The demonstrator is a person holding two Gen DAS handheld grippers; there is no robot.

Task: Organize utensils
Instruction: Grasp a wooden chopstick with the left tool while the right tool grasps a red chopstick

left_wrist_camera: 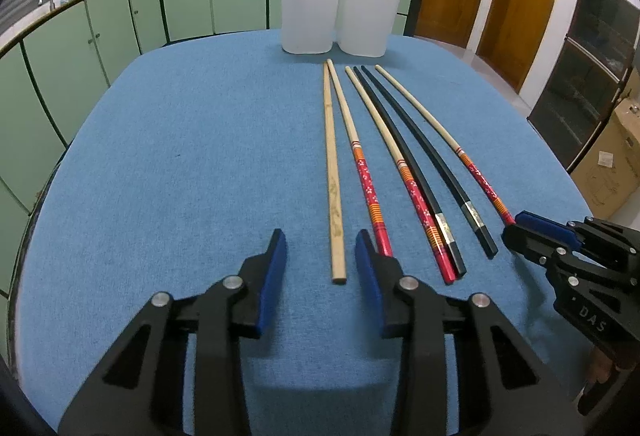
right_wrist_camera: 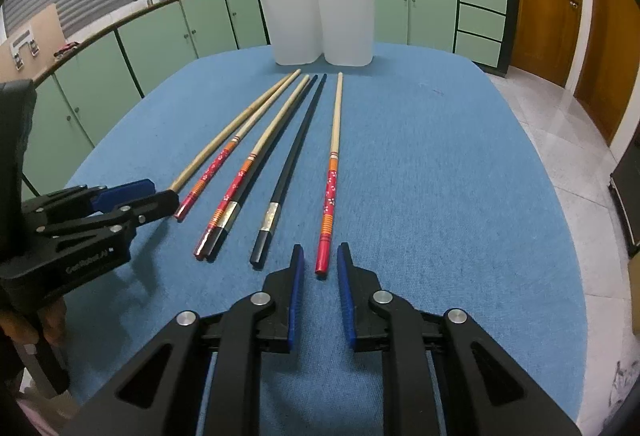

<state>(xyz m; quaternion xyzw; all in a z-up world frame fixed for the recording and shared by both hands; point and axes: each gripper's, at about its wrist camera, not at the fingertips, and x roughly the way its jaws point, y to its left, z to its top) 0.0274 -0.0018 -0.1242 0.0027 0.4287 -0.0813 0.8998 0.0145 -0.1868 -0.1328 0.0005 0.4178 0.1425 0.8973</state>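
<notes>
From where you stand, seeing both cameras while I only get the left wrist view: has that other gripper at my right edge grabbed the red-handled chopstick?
Observer: No. The right gripper is open. The near end of the red-handled chopstick lies between its pads, with a gap on each side.
Operator: Is anything lying beyond that chopstick, where the gripper blocks my view?
Observer: Only bare blue cloth, out to the table's edge.
</notes>
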